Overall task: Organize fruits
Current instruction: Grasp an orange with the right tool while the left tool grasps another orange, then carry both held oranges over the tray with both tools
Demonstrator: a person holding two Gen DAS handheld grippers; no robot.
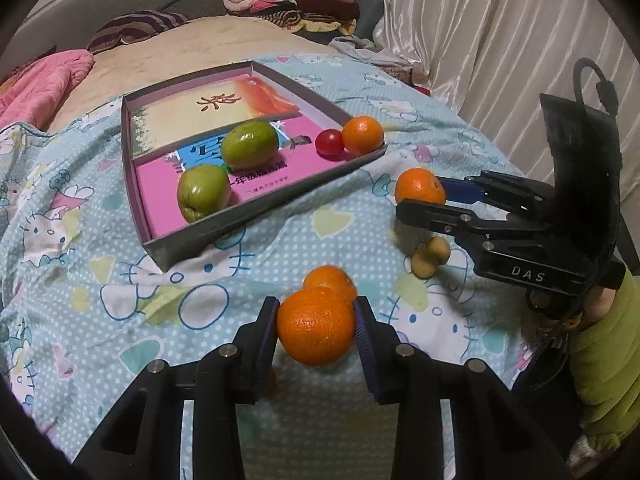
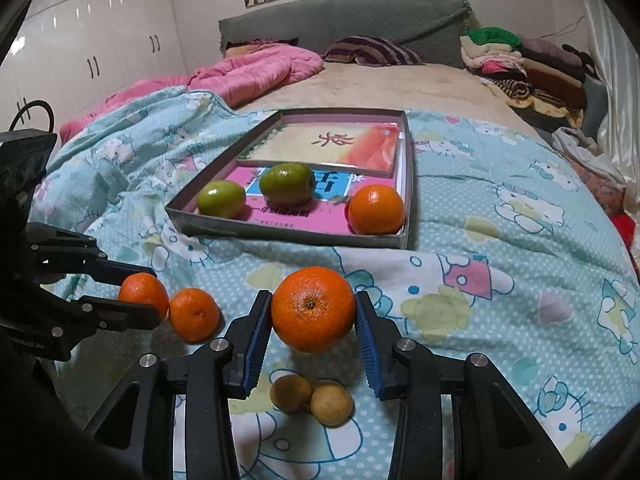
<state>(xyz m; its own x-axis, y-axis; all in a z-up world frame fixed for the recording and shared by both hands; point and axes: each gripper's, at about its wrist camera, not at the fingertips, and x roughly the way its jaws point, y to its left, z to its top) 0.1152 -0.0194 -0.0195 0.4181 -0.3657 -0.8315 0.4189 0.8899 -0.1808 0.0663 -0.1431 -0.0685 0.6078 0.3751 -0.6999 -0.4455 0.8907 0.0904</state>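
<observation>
My left gripper (image 1: 315, 309) is shut on an orange (image 1: 316, 334), its pads pressing both sides just above the bedspread. A second orange (image 1: 331, 275) lies right behind it. My right gripper (image 2: 313, 307) is shut on another orange (image 2: 312, 316); in the left wrist view that gripper (image 1: 420, 198) and its orange (image 1: 418, 185) sit to the right of the box. The shallow grey box (image 1: 208, 236) holds two green fruits (image 1: 250, 144) (image 1: 204, 192), a small red fruit (image 1: 329, 142) and an orange (image 1: 363, 135). In the right wrist view the left gripper (image 2: 151, 294) appears at the left.
Two small brownish fruits (image 2: 312, 398) lie on the blue cartoon-print bedspread (image 2: 500, 280) under my right gripper. Books line the box floor (image 2: 332, 144). A pink quilt (image 2: 248, 76) and folded clothes (image 2: 520, 64) sit farther back. A green sleeve (image 1: 604, 352) shows at the right edge.
</observation>
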